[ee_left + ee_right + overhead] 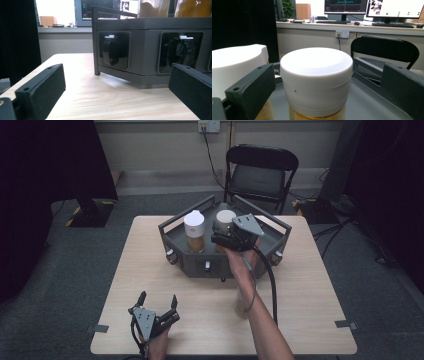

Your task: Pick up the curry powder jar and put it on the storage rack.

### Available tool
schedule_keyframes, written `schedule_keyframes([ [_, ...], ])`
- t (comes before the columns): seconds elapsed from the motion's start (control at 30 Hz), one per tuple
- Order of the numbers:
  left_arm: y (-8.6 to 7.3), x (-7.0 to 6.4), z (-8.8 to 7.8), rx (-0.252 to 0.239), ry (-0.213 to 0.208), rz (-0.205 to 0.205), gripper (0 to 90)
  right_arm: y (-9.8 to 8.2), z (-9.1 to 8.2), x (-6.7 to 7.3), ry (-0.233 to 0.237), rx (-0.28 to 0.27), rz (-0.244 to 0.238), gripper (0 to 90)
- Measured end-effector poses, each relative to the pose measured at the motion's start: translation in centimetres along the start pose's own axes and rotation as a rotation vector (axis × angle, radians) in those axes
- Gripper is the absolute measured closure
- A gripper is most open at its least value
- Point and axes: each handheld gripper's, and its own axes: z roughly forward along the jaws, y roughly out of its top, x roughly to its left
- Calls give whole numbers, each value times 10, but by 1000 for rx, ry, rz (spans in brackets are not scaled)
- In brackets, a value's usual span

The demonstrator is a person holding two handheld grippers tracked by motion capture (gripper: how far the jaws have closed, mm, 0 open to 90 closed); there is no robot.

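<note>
Jaws of the right gripper (220,239) stand wide on either side of the white-capped jar (316,80), just clear of its cap, at the upper centre of the high view. That jar sits inside the grey tray (192,262), beside a second white-capped jar (194,231) to its left. At lower left, the left gripper (158,301) rests on the table (305,320) with jaws wide and holding nothing.
</note>
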Motion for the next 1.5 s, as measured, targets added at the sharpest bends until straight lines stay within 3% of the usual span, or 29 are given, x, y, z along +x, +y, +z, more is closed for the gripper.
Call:
schedule_keyframes([
  [0.27, 0, 0, 0, 0, 1, 1, 5, -2, -6, -1, 12, -28, 34, 0],
  [0.8, 0, 0, 0, 0, 2, 2, 5, -6, -21, 3, 14, -76, -3, 0],
  [0.93, 0, 0, 0, 0, 3, 1, 5, -6, -24, 1, 21, -82, 15, 0],
  [1.5, 0, 0, 0, 1, 1, 2, 5, -7, -44, 1, 24, -128, -18, 0],
])
